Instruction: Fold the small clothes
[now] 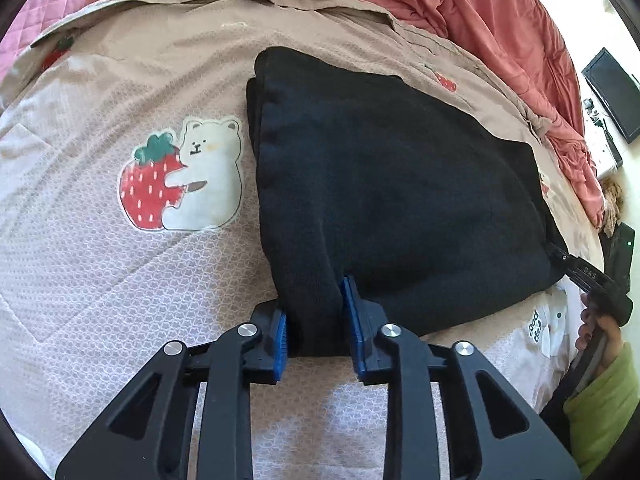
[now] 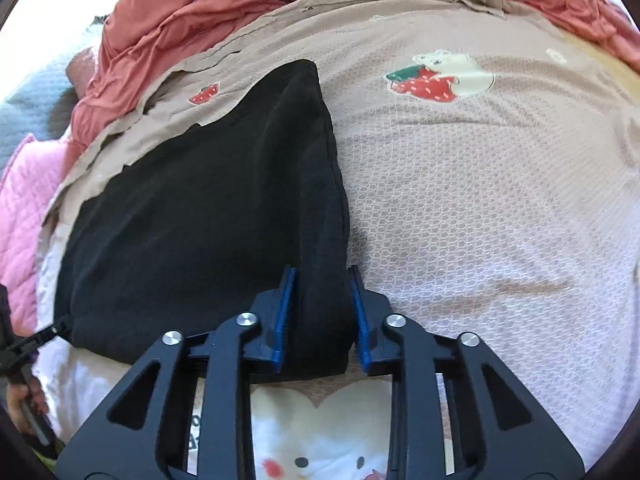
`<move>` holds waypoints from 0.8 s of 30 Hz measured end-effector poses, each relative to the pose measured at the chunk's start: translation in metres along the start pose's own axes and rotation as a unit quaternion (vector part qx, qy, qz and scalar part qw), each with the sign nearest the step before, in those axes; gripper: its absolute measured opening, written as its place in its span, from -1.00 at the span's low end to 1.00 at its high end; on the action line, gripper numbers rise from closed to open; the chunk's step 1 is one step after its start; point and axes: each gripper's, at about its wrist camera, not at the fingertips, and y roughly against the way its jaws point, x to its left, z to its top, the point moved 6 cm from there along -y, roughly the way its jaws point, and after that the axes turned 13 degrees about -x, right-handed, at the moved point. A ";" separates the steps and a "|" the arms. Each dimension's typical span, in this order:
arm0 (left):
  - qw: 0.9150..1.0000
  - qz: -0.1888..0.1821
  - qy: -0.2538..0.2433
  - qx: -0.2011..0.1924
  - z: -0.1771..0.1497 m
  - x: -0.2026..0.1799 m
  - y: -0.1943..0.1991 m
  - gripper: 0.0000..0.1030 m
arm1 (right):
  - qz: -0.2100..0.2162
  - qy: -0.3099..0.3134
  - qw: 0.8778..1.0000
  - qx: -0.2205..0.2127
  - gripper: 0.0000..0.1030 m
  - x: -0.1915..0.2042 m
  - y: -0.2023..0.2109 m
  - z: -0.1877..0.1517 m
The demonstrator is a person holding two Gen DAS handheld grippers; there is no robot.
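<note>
Left wrist view shows the left claw (image 1: 316, 312) clenched on the near left corner of a black knit garment (image 1: 380, 184), its blue pads (image 1: 280, 332) pressing a bunched fold of the fabric between them. The garment lies folded and mostly flat on a beige bedspread (image 1: 100, 280) printed with a white bear hugging a strawberry (image 1: 180, 176), which sits just left of the cloth. At the far right edge, the right claw (image 1: 580, 272) reaches in to the garment's other near corner, with the person's hand (image 1: 596, 328) and a green sleeve (image 1: 604, 404) behind it.

Right wrist view shows the right claw (image 2: 322, 312) gripping the near right corner of the same garment (image 2: 200, 208), fabric filling the gap between its blue pads (image 2: 286, 312). The cloth spreads away to the left over the bedspread (image 2: 480, 220), and the bear print (image 2: 440, 76) lies well beyond it. At the lower left edge the left claw (image 2: 44, 334) touches the opposite corner. A rumpled coral-red quilt (image 2: 200, 4) is heaped along the far side of the bed, and a pink quilted cover (image 2: 20, 200) shows at the left.
</note>
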 end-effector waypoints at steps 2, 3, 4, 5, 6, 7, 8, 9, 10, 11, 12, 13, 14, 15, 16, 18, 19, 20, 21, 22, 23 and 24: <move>1.000 0.002 -0.012 -0.003 0.004 -0.002 0.002 -0.47 | -0.012 0.014 1.000 -0.007 -0.44 0.002 0.007 0.003; 1.000 0.004 -0.019 -0.003 0.006 -0.003 0.002 -0.46 | -0.015 0.020 1.000 -0.011 -0.36 0.004 0.010 0.005; 1.000 0.005 -0.026 -0.002 0.007 -0.004 0.002 -0.44 | -0.019 0.027 0.999 -0.016 -0.15 0.005 0.014 0.006; 1.000 0.005 -0.029 -0.001 0.009 -0.005 0.002 -0.41 | -0.022 0.034 0.999 -0.025 -0.05 0.008 0.020 0.009; 1.000 0.005 -0.029 -0.001 0.010 -0.005 0.002 -0.39 | -0.020 0.037 0.999 -0.032 0.12 0.012 0.025 0.011; 1.000 0.005 -0.030 -0.001 0.011 -0.005 0.003 -0.36 | -0.015 0.039 0.998 -0.041 0.24 0.017 0.032 0.014; 1.000 0.004 -0.030 -0.003 0.013 -0.007 0.004 -0.34 | -0.012 0.042 0.998 -0.047 0.26 0.021 0.036 0.017; 1.000 0.002 -0.030 -0.004 0.015 -0.008 0.006 -0.30 | -0.009 0.049 0.997 -0.054 0.29 0.025 0.041 0.019; 0.999 0.001 -0.033 -0.008 0.017 -0.008 0.009 -0.17 | -0.006 0.057 0.997 -0.059 0.35 0.032 0.045 0.022; 0.999 0.002 -0.037 -0.013 0.020 -0.008 0.013 -0.06 | -0.002 0.070 0.995 -0.067 0.39 0.041 0.050 0.025; 0.999 0.009 -0.043 -0.021 0.023 -0.008 0.017 -0.02 | 0.001 0.078 0.994 -0.074 0.43 0.048 0.054 0.027; 0.998 0.014 -0.048 -0.027 0.025 -0.008 0.020 0.04 | 0.006 0.085 0.993 -0.079 0.44 0.055 0.058 0.027; 0.998 0.018 -0.052 -0.033 0.028 -0.007 0.024 0.08 | 0.012 0.093 0.992 -0.082 0.46 0.064 0.060 0.028; 0.998 0.021 -0.054 -0.038 0.030 -0.007 0.026 0.11 | 0.017 0.101 0.991 -0.085 0.55 0.072 0.062 0.028; 0.997 0.022 -0.053 -0.044 0.033 -0.005 0.030 0.15 | 0.020 0.109 0.990 -0.088 0.59 0.080 0.064 0.028; 0.997 0.023 -0.049 -0.051 0.037 -0.002 0.034 0.32 | 0.028 0.130 0.987 -0.091 0.62 0.100 0.067 0.026; 0.997 0.025 -0.047 -0.056 0.039 0.000 0.036 0.40 | 0.034 0.140 0.985 -0.092 0.65 0.111 0.069 0.023; 0.997 0.026 -0.044 -0.059 0.042 0.003 0.038 0.43 | 0.037 0.146 0.984 -0.093 0.67 0.119 0.069 0.021; 0.997 0.027 -0.043 -0.060 0.043 0.004 0.039 0.44 | 0.042 0.150 0.983 -0.092 0.68 0.126 0.071 0.018; 0.997 0.028 -0.042 -0.061 0.045 0.006 0.040 0.51 | 0.051 0.157 0.982 -0.091 0.69 0.138 0.071 0.012; 0.997 0.030 -0.041 -0.063 0.046 0.007 0.040 0.59 | 0.056 0.161 0.981 -0.090 0.70 0.146 0.071 0.009; 0.996 0.034 -0.042 -0.065 0.047 0.009 0.041 0.64 | 0.063 0.170 0.979 -0.088 0.72 0.158 0.070 0.003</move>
